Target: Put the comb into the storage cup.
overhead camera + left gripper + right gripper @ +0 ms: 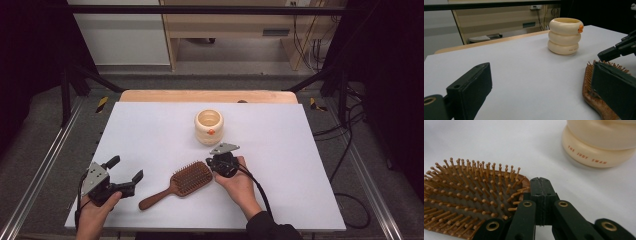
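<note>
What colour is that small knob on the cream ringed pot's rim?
Orange. The knob sits near the top of the cream pot; the left gripper view shows it best.

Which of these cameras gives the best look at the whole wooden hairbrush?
The high view: it shows the whole hairbrush, handle and bristled head, lying on the table. The right gripper view gives a close look at the bristles but cuts off the handle. The left gripper view catches one edge of the head behind a finger.
</note>
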`<state>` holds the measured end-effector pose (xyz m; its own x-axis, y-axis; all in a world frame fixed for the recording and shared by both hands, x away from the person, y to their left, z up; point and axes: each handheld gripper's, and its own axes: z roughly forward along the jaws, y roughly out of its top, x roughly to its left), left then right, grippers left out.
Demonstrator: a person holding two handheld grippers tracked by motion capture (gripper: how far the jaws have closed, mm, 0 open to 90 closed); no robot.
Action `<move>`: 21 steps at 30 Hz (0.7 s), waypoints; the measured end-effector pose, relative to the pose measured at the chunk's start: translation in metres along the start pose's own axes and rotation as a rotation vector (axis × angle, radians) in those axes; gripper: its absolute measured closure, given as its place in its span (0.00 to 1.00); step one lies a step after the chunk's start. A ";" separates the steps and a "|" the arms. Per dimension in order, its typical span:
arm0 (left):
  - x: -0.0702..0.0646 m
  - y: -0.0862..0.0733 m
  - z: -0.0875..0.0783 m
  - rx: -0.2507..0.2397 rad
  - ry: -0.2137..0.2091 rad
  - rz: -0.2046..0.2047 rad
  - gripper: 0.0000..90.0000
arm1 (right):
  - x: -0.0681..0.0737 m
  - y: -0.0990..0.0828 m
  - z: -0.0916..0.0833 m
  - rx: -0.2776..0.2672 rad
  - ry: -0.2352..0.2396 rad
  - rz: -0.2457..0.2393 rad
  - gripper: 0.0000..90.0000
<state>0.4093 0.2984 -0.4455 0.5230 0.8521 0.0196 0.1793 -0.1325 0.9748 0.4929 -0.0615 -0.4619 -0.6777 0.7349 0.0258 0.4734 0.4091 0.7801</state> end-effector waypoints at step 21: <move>-0.004 0.002 -0.002 0.029 -0.010 0.005 0.04 | -0.048 -0.050 -0.093 -0.186 -0.106 0.113 0.77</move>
<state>0.4057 0.2958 -0.4435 0.5319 0.8465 0.0220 0.2008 -0.1513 0.9679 0.4499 -0.1676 -0.4438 -0.5585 0.8272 0.0612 0.4242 0.2214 0.8781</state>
